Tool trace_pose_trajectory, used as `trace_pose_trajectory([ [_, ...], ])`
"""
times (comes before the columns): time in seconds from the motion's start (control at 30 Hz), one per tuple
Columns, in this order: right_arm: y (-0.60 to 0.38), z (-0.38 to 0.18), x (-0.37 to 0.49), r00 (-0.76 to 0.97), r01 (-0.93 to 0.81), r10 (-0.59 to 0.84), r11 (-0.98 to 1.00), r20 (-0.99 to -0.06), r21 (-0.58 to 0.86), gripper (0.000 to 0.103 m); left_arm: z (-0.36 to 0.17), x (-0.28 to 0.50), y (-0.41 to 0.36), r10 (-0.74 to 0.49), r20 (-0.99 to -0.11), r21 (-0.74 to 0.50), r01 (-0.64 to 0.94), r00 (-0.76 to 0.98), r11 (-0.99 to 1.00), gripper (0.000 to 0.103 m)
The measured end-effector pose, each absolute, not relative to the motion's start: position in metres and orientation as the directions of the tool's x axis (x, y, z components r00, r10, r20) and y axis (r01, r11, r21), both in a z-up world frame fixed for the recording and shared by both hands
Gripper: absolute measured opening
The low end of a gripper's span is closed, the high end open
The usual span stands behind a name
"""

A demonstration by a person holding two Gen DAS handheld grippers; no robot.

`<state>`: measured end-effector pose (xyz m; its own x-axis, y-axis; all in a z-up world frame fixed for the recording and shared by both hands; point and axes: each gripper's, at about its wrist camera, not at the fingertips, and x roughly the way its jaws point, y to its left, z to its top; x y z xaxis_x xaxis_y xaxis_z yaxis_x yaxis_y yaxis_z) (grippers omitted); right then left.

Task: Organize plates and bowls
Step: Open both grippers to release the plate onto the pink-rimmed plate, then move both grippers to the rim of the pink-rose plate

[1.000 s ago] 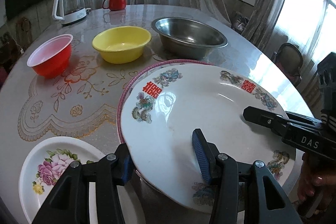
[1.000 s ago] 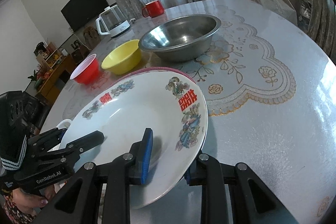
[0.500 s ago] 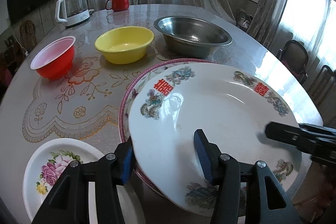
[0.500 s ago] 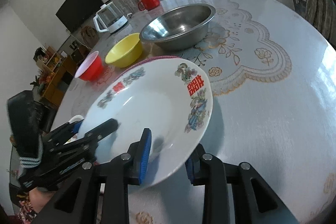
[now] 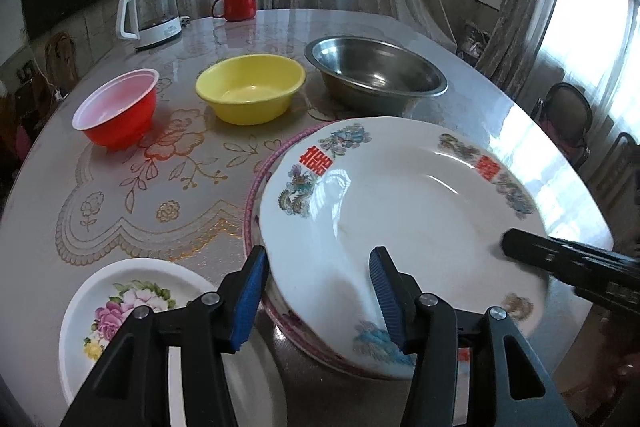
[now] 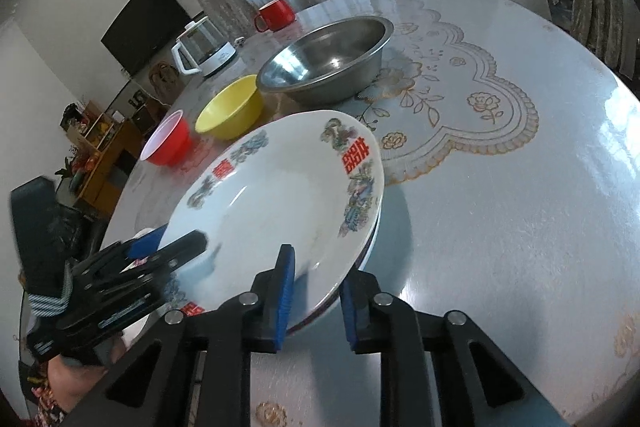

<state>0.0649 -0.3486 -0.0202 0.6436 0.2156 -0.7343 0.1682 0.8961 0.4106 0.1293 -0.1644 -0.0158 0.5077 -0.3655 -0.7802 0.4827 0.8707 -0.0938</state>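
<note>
White plate point(image 5: 400, 203) with red characters, yellow bowl point(image 5: 250, 89), red bowl point(image 5: 116, 111), perhaps pink-rimmed plate point(image 5: 256, 187) beneath

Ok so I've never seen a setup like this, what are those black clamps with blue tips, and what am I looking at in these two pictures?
There is no robot: a person holds a two-finger tool in each hand, each with a camera looking along its fingers. One picture is from the left tool, the other from the right tool. On the table are a red bowl, yellow bowl, steel bowl, kettle, red mug and a flowered plate. Both tools straddle the rim of the big white plate, over a pink-rimmed plate. The right tool's jaws are closing on it; the left's are opening.
</note>
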Motion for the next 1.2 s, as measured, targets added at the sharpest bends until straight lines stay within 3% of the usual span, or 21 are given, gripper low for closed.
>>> trace_pose_trajectory([
  [0.07, -0.348, -0.023, 0.07, 0.637, 0.17, 0.217, 0.897, -0.74, 0.409, 0.019, -0.011, 0.126, -0.163, -0.35, -0.768, -0.07, 0.472, 0.536, 0.879, 0.073],
  [0.1, -0.347, -0.026, 0.073, 0.635, 0.168, 0.219, 0.897, -0.741, 0.409, 0.019, -0.008, 0.124, -0.162, -0.347, -0.759, -0.058, 0.473, 0.551, 0.879, 0.073],
  [1.03, -0.331, -0.018, 0.054, 0.619, 0.171, 0.236, 0.89, -0.749, 0.422, 0.024, 0.004, 0.114, -0.082, -0.338, -0.71, -0.151, 0.335, 0.617, 0.93, 0.077],
  [1.2, -0.332, -0.009, 0.041, 0.646, 0.202, 0.157, 0.909, -0.747, 0.365, 0.026, 0.002, 0.109, -0.058, -0.322, -0.707, -0.173, 0.288, 0.629, 0.942, 0.077],
])
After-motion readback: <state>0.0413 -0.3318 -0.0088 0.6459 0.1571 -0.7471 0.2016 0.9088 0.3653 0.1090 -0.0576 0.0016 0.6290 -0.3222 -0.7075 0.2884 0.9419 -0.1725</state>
